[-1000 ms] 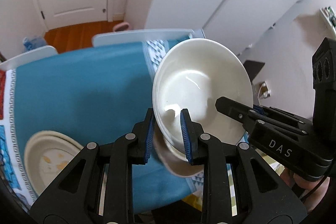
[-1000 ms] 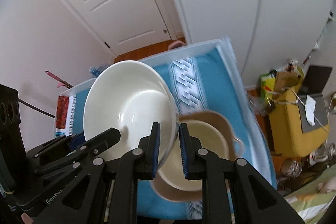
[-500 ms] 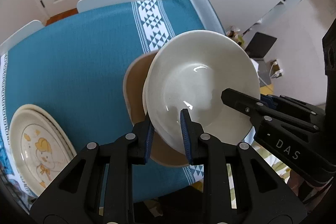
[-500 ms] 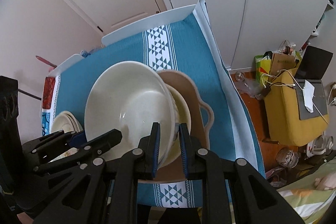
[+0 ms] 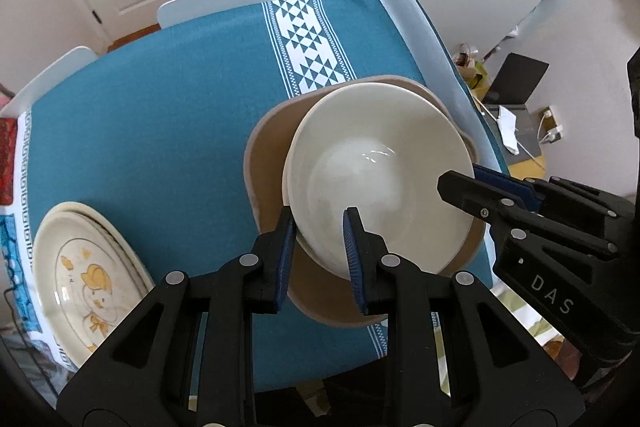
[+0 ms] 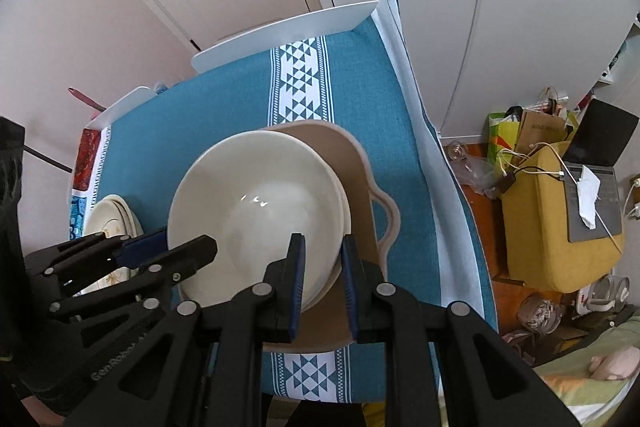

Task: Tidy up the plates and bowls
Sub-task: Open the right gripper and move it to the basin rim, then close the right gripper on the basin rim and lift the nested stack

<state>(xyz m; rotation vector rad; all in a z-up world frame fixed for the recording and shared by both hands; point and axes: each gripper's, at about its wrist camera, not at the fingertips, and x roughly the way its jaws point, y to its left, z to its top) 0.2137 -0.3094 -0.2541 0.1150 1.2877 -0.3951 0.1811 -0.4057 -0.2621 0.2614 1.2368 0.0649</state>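
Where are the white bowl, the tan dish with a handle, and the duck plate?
white bowl (image 5: 360,171), left wrist view, on its inner bottom.
tan dish with a handle (image 6: 362,163), right wrist view, on its bare inside right of the bowl.
duck plate (image 5: 92,279), left wrist view, on the duck picture.

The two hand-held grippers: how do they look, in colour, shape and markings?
Both are black plastic. The left hand-held gripper and the right hand-held gripper each have two angular fingers with cut-out openings, silver round rivets and ribbed blue pads. The right one carries the white letters "DAS" on its side; the left one shows embossed lettering beginning "GenRobot".
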